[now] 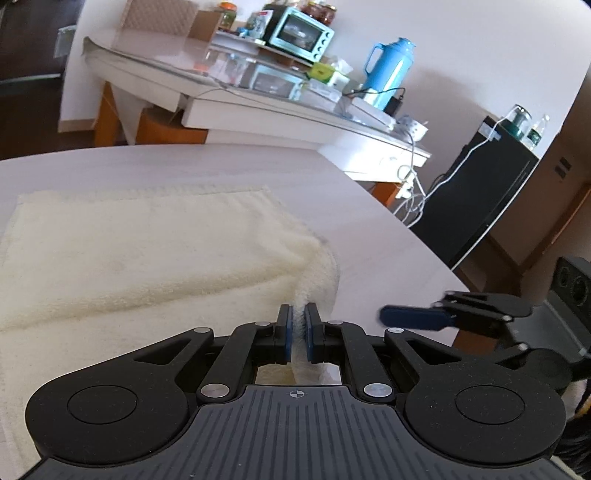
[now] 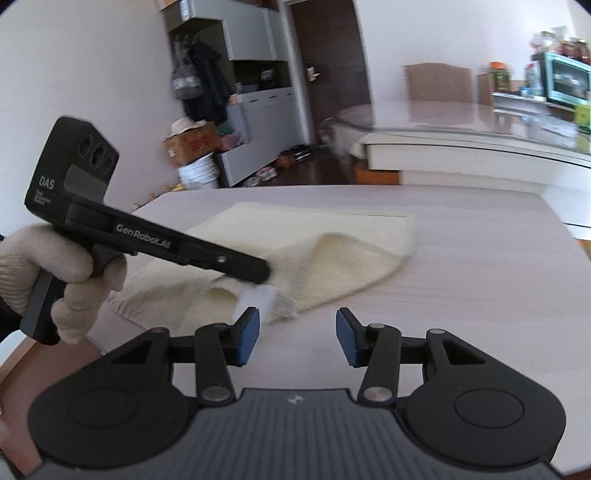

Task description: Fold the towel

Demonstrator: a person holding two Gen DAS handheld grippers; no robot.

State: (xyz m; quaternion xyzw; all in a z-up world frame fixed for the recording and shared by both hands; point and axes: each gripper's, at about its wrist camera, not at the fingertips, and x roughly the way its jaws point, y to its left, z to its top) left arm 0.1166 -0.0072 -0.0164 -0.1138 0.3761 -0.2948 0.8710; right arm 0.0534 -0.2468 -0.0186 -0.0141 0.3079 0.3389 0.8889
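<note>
A cream towel (image 1: 147, 251) lies on the pale wooden table (image 1: 388, 254), its near right edge raised into a fold. My left gripper (image 1: 299, 332) is shut on that raised edge, and terry cloth shows between the blue pads. In the right wrist view a gloved hand (image 2: 55, 266) holds the left gripper (image 2: 266, 275), which pinches the towel (image 2: 351, 258) at its near corner, by a white label. My right gripper (image 2: 297, 332) stands open over bare table (image 2: 480, 277), just in front of the towel, with nothing between its pads. One of its fingers (image 1: 406, 318) shows at the right of the left wrist view.
Behind stands a glass-topped table (image 1: 258, 107) with a teal toaster oven (image 1: 301, 35) and a blue thermos (image 1: 391, 68). A black cabinet (image 1: 480, 199) with cables stands right of the table's curved edge. Grey cupboards (image 2: 255, 92), a cardboard box (image 2: 192, 142) and a white bucket (image 2: 199, 171) stand far left.
</note>
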